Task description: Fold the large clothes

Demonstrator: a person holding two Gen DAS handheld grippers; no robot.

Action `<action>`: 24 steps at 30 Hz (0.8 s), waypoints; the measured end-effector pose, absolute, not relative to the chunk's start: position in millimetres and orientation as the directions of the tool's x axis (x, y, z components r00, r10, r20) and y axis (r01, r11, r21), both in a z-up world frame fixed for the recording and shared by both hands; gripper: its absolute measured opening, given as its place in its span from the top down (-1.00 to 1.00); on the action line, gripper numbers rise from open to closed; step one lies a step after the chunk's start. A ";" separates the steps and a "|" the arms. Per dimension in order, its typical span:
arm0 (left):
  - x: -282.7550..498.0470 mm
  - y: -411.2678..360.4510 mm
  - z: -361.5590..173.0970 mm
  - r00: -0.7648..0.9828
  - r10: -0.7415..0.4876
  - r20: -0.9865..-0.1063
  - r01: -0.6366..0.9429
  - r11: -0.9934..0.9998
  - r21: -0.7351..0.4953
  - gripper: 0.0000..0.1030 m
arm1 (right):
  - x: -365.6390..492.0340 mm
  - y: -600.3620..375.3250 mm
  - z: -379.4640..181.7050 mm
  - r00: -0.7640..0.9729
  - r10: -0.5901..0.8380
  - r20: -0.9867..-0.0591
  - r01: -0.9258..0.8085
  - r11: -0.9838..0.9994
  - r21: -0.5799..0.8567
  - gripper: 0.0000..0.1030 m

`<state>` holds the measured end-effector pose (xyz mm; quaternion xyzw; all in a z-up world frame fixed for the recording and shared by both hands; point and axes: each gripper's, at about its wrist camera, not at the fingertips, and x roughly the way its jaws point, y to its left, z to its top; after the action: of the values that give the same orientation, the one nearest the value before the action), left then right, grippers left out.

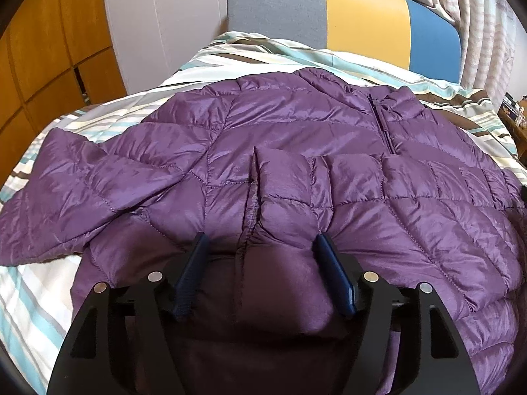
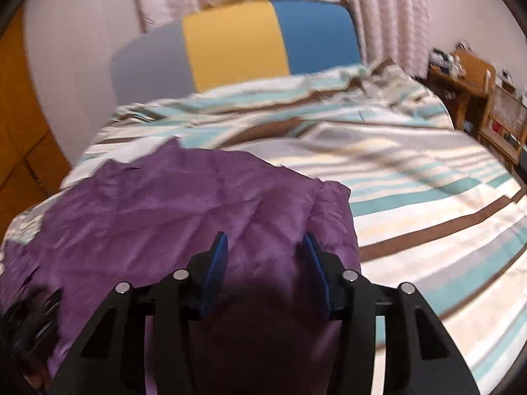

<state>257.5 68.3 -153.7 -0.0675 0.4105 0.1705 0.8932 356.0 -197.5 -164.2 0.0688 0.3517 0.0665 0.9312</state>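
Left wrist view looks down along the left gripper [image 1: 260,242], whose two dark blue fingers [image 1: 194,263] stand fairly wide apart over the near hem of a purple quilted jacket [image 1: 296,138]. A puffy fold of the jacket bulges up between the fingers, but whether the pads actually press on it cannot be told. Beyond the fingertips a sleeve [image 1: 378,177] lies folded across the body of the jacket, with its cuff ending just past the gripper. Further out, the zip [image 1: 383,125] runs up toward the collar. The other sleeve [image 1: 66,177] spreads out to the left over the striped bedspread [image 1: 230,56]. The jacket lies flat on the bed, front up. Behind it stands a headboard [image 1: 362,19] in grey, yellow and blue panels, with a wooden wardrobe [image 1: 42,49] on the left and curtains [image 1: 477,16] on the right.

Right wrist view is blurred. The right gripper [image 2: 265,243] hangs with its blue fingers [image 2: 219,263] at a moderate gap above the jacket's right edge [image 2: 164,204]; purple cloth shows between them, yet a grip cannot be made out. Past that edge the bedspread [image 2: 411,197] lies bare, then the headboard [image 2: 237,46], curtains [image 2: 378,0] and a wooden shelf [image 2: 471,75] at far right.
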 end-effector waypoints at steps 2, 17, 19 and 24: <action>258.5 68.3 -155.1 0.606 0.238 -0.759 -0.351 0.936 0.014 -0.43 | 377.8 -203.6 -185.6 0.709 0.134 -0.692 -0.022 0.985 0.169 0.24; 264.2 66.8 -160.5 0.605 0.227 -0.763 -0.336 0.942 0.013 -0.58 | 360.6 -215.8 -183.4 0.729 0.172 -0.662 -0.024 0.974 0.226 0.04; 264.2 66.7 -160.6 0.605 0.228 -0.763 -0.336 0.942 0.015 -0.58 | 340.7 -216.6 -176.8 0.719 0.181 -0.671 -0.031 0.973 0.229 0.03; 263.8 67.2 -160.8 0.607 0.223 -0.763 -0.335 0.942 0.008 -0.61 | 311.1 -204.9 -184.2 0.710 0.094 -0.697 -0.040 0.995 0.093 -0.03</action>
<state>263.8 67.2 -160.8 -0.0678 0.4150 0.1560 0.8938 311.1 -204.9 -184.2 0.0355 0.3787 0.0364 0.9241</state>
